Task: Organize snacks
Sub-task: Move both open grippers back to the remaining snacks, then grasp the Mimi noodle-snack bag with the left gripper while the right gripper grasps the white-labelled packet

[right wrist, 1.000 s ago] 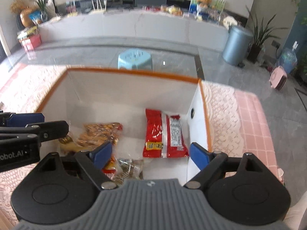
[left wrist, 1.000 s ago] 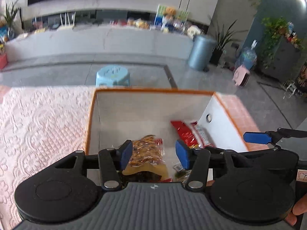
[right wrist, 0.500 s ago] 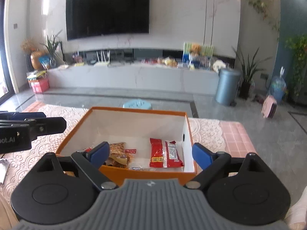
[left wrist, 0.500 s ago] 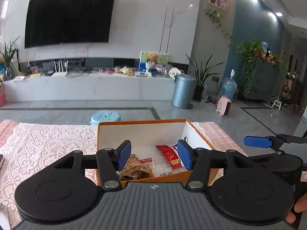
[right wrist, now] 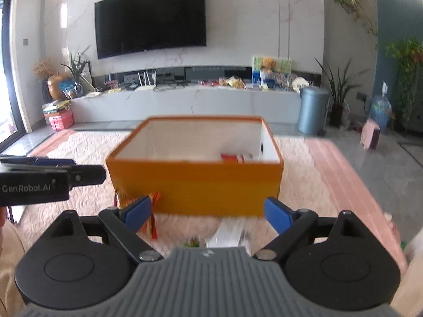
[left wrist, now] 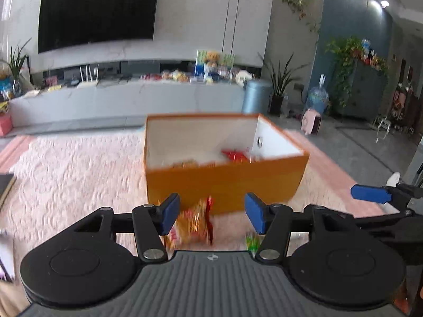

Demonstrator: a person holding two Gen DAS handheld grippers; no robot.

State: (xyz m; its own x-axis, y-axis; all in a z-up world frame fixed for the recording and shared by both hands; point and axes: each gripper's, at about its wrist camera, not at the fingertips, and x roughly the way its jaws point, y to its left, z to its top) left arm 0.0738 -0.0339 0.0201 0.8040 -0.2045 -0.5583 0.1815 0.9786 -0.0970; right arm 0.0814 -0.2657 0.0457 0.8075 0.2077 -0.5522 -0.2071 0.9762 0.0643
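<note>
An orange box (left wrist: pixel 224 182) with a white inside stands on the pink lace cloth (left wrist: pixel 74 169); it also shows in the right wrist view (right wrist: pixel 195 185). A red snack pack (left wrist: pixel 235 155) and a brown snack bag (left wrist: pixel 185 163) lie inside. My left gripper (left wrist: pixel 211 212) is open and empty, above an orange-red snack bag (left wrist: pixel 194 224) lying in front of the box. My right gripper (right wrist: pixel 208 211) is open and empty, above a white packet (right wrist: pixel 230 233). A green snack (left wrist: pixel 251 241) lies near the left gripper's right finger.
A dark flat object (left wrist: pixel 5 185) lies at the cloth's left edge. Beyond the table are a grey floor, a long TV counter (right wrist: pixel 185 103), a blue bin (right wrist: pixel 313 113) and plants. The left gripper's body (right wrist: pixel 39 182) shows at the left of the right wrist view.
Both grippers have pulled back and up out of the box toward the table's near side. The box now shows from outside, and snacks in front of it have come into view.
</note>
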